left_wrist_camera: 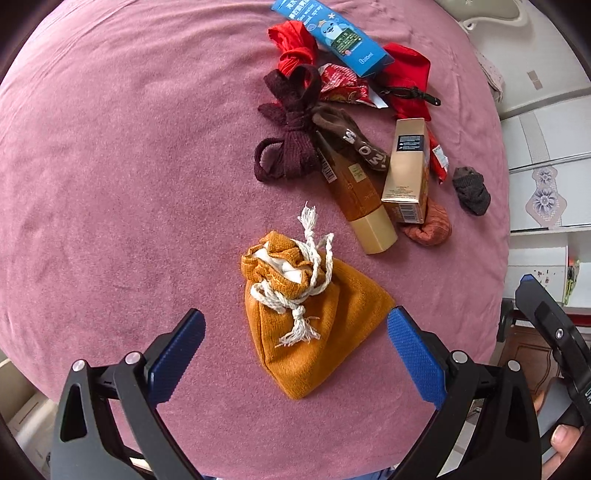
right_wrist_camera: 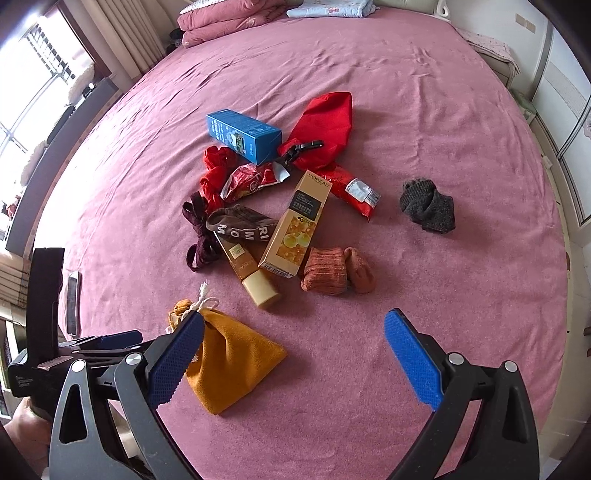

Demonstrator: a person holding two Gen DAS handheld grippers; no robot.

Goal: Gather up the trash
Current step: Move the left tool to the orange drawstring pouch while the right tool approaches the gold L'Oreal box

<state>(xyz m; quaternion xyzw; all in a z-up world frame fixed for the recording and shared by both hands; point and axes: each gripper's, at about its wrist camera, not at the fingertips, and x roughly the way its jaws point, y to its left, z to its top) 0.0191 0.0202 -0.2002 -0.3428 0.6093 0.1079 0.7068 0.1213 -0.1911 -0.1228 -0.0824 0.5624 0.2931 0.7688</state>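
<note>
A pile lies on the pink bed point(right_wrist_camera: 406, 92): a blue carton point(right_wrist_camera: 243, 134) point(left_wrist_camera: 332, 33), a gold L'Oreal box point(right_wrist_camera: 295, 225) point(left_wrist_camera: 406, 170), a gold tube point(right_wrist_camera: 251, 273) point(left_wrist_camera: 358, 199), red snack wrappers point(right_wrist_camera: 354, 188) point(right_wrist_camera: 251, 179), a red pouch point(right_wrist_camera: 325, 125) and several socks. An orange drawstring bag point(left_wrist_camera: 310, 317) point(right_wrist_camera: 229, 365) lies nearest. My left gripper point(left_wrist_camera: 295, 350) is open, its fingers either side of the bag. My right gripper point(right_wrist_camera: 295, 354) is open and empty, just right of the bag.
A dark grey sock point(right_wrist_camera: 428, 206) point(left_wrist_camera: 472, 190) lies apart at the right. An orange-brown sock point(right_wrist_camera: 336, 269) sits by the gold box. Folded pink bedding point(right_wrist_camera: 229, 18) is at the bed's far end. White cabinets point(left_wrist_camera: 546, 147) stand right of the bed, a window point(right_wrist_camera: 33, 85) on the left.
</note>
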